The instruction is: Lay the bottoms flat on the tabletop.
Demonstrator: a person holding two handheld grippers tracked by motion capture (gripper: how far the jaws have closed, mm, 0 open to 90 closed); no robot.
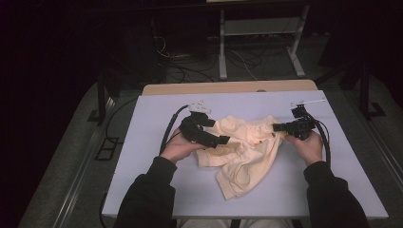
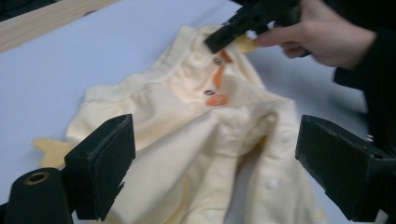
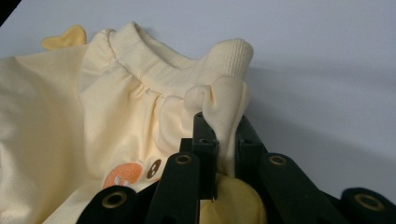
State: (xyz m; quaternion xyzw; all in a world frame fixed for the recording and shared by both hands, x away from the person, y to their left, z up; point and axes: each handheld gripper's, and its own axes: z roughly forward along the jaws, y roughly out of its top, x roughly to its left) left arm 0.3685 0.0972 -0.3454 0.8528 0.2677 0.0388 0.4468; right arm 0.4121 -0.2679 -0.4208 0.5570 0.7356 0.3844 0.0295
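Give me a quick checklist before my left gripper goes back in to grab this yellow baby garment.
1. Right gripper pinching the yellow garment near its ribbed neckline: ok.
2. Left gripper jaws apart, no cloth between the pads: ok.
3. Garment flat: not ok, it lies crumpled and folded over.
4. Garment fully on the table, away from the edges: ok.
5. Cables off the cloth: ok.
6. Which layer the left gripper would catch: cannot tell.
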